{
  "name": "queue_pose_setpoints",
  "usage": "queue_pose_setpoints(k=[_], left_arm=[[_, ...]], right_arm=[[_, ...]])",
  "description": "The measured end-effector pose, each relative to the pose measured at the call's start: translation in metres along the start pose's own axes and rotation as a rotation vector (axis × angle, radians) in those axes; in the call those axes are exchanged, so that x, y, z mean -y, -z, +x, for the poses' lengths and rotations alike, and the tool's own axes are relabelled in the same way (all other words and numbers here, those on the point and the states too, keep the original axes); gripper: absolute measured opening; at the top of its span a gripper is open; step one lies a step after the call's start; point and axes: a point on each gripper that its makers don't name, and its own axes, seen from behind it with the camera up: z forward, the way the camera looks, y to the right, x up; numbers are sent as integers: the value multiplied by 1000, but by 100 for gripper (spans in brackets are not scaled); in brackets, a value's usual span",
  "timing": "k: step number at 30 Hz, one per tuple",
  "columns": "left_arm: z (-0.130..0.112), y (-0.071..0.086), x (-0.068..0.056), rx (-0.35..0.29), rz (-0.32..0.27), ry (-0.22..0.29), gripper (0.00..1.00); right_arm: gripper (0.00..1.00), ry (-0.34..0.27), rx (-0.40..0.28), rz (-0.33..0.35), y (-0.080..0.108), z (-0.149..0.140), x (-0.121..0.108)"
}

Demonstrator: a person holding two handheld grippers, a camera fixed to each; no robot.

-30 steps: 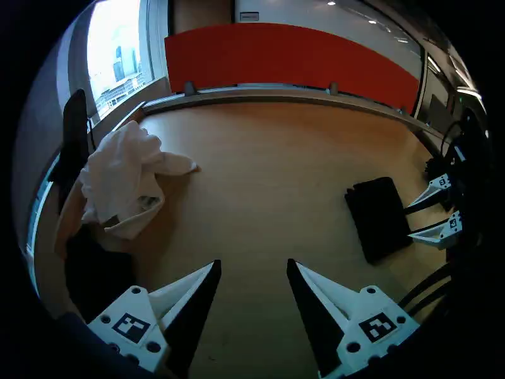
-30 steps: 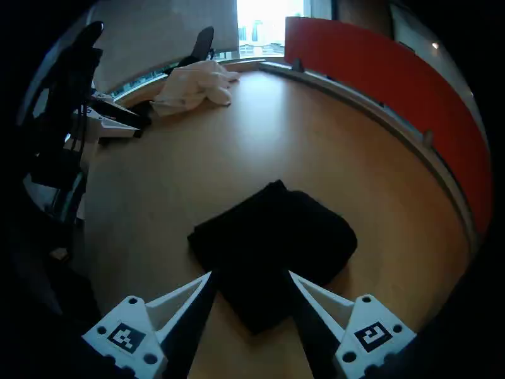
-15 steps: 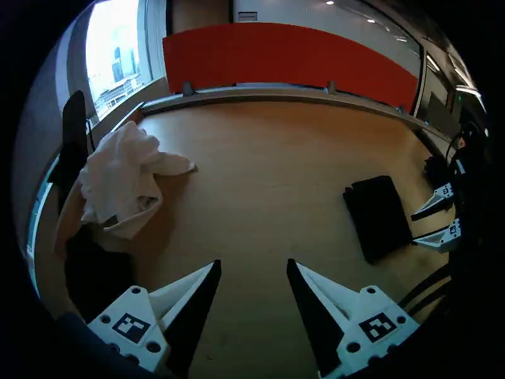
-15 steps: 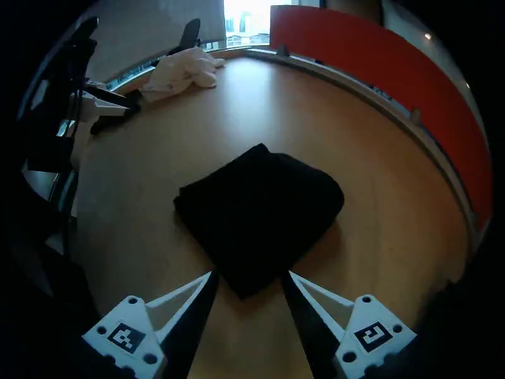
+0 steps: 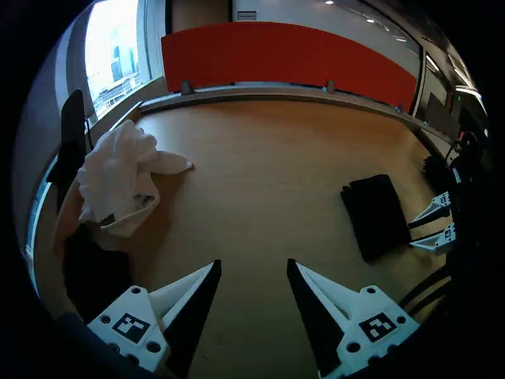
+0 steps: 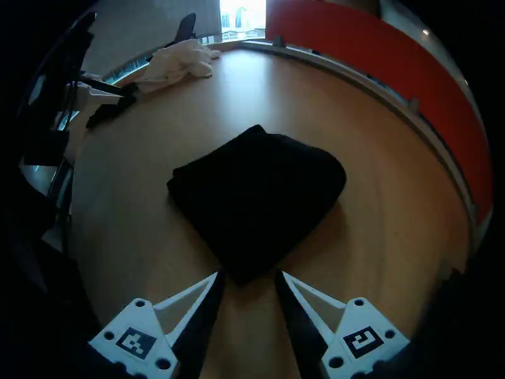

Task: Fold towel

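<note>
Black towel is seen folded into a thick, rounded-edged rectangle, lying flat on the wooden table. Right gripper is held with jaws parted and nothing gripped, the towel's near corner just at the fingertips. Left gripper is held wide apart and empty over bare tabletop. A crumpled white cloth is shown large at the table's left edge in the left gripper view, well apart from the towel. A red partition is seen behind the table.

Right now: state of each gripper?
Left gripper: open, holding nothing.
Right gripper: open, gripping nothing; near corner of the black towel sits at its fingertips.
</note>
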Motion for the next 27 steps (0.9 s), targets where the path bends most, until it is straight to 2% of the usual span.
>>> queue_pose_setpoints(k=[5, 14, 21, 24, 27], left_arm=[[0, 0, -1, 0, -1, -2, 76], [2, -2, -2, 0, -3, -5, 77], [3, -3, -2, -1, -2, -10, 77], [2, -3, -1, 0, -1, -7, 77], [3, -3, -1, 1, -1, -7, 77]], right_arm=[[55, -6, 0, 4, -2, -3, 2], [41, -11, 1, -2, -3, -3, 0], [22, -15, 1, -9, -3, -3, -3], [10, -15, 0, -4, -3, -3, -2], [5, -20, -2, -1, -3, -3, -1]])
